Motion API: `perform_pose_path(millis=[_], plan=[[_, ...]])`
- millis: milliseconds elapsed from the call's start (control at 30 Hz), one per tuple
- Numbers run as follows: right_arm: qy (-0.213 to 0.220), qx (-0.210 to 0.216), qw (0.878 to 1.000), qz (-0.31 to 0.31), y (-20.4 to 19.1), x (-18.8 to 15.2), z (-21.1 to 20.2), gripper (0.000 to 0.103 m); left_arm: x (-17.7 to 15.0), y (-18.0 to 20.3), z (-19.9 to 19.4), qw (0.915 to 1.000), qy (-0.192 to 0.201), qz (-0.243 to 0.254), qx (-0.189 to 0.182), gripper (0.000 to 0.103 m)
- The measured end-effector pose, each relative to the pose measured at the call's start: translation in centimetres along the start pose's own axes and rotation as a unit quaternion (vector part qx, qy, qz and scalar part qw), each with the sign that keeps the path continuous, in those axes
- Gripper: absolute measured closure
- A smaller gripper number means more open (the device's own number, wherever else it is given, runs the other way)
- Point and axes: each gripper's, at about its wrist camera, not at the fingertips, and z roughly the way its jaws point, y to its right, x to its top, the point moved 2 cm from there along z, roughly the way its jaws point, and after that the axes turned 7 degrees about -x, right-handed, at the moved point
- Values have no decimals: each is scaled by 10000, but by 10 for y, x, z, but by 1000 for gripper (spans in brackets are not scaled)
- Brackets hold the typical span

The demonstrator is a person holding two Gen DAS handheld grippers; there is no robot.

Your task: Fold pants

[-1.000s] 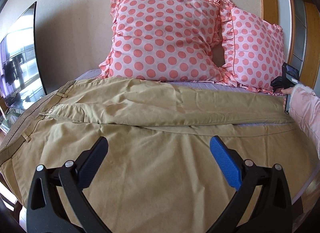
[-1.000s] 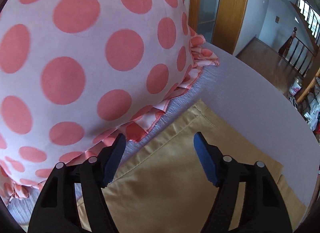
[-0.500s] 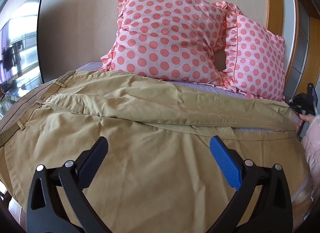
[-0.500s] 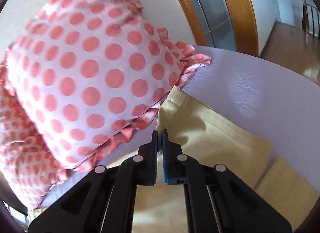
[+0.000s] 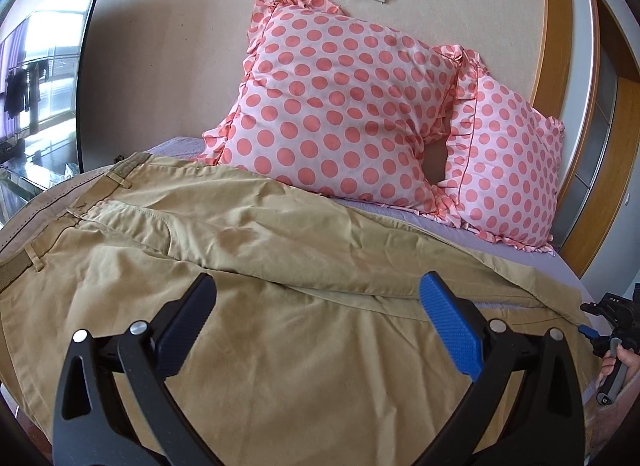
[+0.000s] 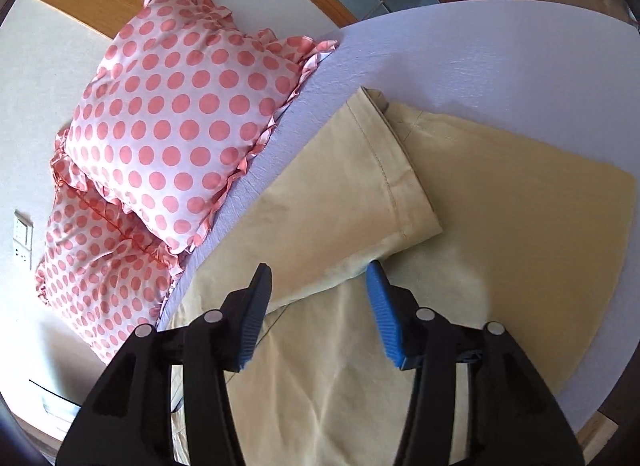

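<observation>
Khaki pants [image 5: 280,306] lie spread across the bed, waistband at the left, legs running right. One leg is folded over the other; its hem [image 6: 392,169] lies on top of the lower leg in the right wrist view. My left gripper [image 5: 316,318] is open and empty, hovering above the thigh area. My right gripper [image 6: 320,306] is open and empty just above the upper leg near its cuff. It also shows at the far right edge of the left wrist view [image 5: 612,322].
Two pink polka-dot pillows [image 5: 340,105] lean on the wall behind the pants; they also show in the right wrist view [image 6: 180,125]. The lilac bed sheet [image 6: 460,45] is bare beyond the cuffs. A window [image 5: 40,85] is at left, a wooden door frame [image 5: 560,65] at right.
My right gripper shut on the upper leg's cuff, carried it off the pillow side, then opened and drew back. The left gripper stayed open and lifted slightly.
</observation>
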Motion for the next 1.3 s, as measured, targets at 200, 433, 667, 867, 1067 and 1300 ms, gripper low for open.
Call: perform_pose_path(millis=[200, 433, 667, 867, 1067, 1300], plan=[[75, 178, 9991, 380, 4, 6, 15, 53, 9, -26, 6, 9972, -102, -582, -467, 2], [656, 1264, 9892, 340, 11, 23, 9, 101, 41, -52, 29, 9937, -181, -960, -544, 2], [1336, 1399, 9811, 12, 24, 25, -49, 101, 79, -99, 101, 9795, -818, -1837, -119, 5], [1463, 1405, 9791, -168, 29, 22, -60, 101, 95, -109, 166, 9640, -1454, -2207, 286, 8], [1548, 1385, 9775, -358, 29, 21, -67, 101, 122, -117, 229, 9466, -2072, -2027, 1414, 7], [1517, 1455, 9770, -348, 34, 21, -63, 101, 121, -137, 211, 9440, -1991, -2044, 1655, 91]])
